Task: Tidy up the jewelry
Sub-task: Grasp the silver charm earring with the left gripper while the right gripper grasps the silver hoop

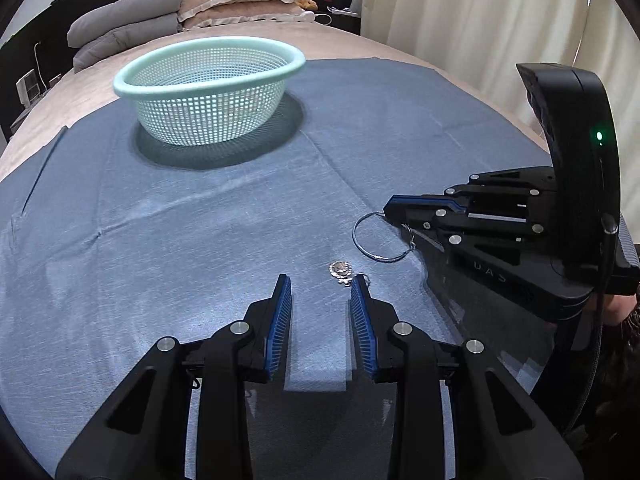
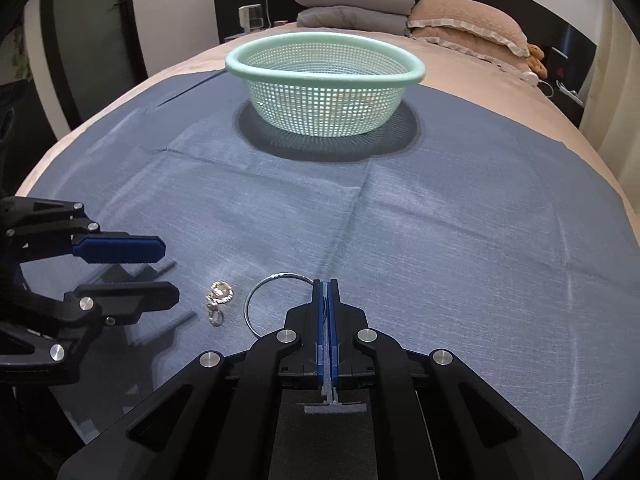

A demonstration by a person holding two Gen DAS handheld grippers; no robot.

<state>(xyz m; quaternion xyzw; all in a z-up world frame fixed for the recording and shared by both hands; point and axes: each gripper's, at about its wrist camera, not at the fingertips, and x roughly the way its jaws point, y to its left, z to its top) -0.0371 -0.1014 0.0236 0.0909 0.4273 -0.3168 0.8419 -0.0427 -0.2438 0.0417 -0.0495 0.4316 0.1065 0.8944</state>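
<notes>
A thin silver ring (image 2: 248, 304) lies on the blue cloth (image 2: 440, 220), and my right gripper (image 2: 325, 282) is shut on its far edge. From the left wrist view, the right gripper (image 1: 387, 211) comes in from the right and pinches the ring (image 1: 356, 240) at its tip. A small silver pendant (image 1: 340, 271) with a clasp lies just ahead of my left gripper (image 1: 322, 280), close to the right fingertip. The left gripper is open with only cloth between its pads. In the right wrist view the pendant (image 2: 219, 300) lies between the ring and the left gripper (image 2: 170, 272).
A pale green mesh basket (image 1: 208, 88) (image 2: 324, 88) stands upright farther back on the cloth. The cloth covers a bed with grey and pink pillows (image 2: 460, 24) at its head. A curtain (image 1: 460, 20) hangs on the right.
</notes>
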